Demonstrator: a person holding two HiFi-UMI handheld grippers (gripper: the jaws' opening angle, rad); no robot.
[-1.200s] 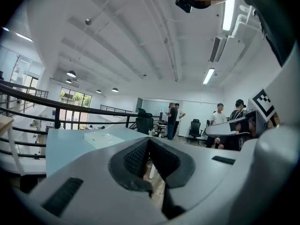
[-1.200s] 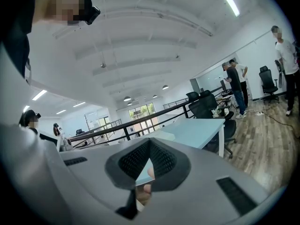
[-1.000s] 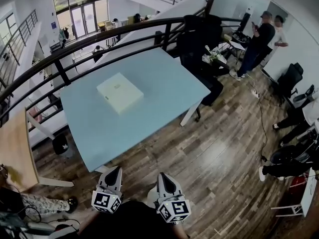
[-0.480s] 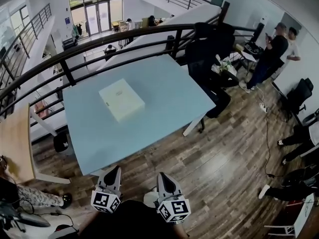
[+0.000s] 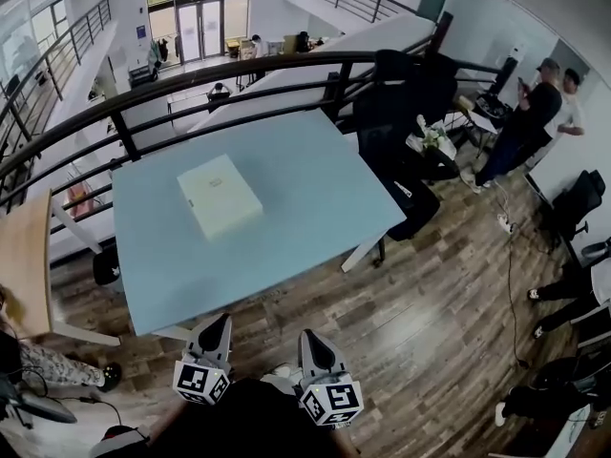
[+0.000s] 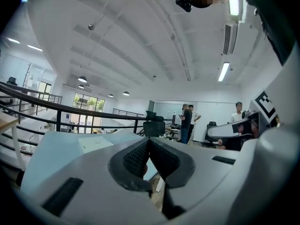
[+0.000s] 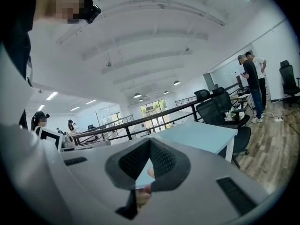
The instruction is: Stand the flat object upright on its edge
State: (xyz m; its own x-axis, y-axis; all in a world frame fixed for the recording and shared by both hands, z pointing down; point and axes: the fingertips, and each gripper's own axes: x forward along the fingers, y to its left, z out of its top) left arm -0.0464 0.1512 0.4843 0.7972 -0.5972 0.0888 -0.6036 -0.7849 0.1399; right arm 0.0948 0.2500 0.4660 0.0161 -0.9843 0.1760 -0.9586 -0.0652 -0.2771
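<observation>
- Head view: the flat box (image 5: pixel 219 196) lies face-down-flat on the left half of the blue table (image 5: pixel 286 227), well apart from both grippers, which hang short of the table's near edge.
- The box sits ahead of the left gripper (image 5: pixel 222 320), almost straight beyond its tip; the right gripper (image 5: pixel 309 335) is farther off, to the side.
- Nearly square, the box seems slightly longer along the line running away from the person.
- Both grippers have their jaws pressed together with nothing between them.
- Left gripper view shows the box (image 6: pixel 96 144) left of its jaws; right gripper view shows only the table (image 7: pixel 201 137).
</observation>
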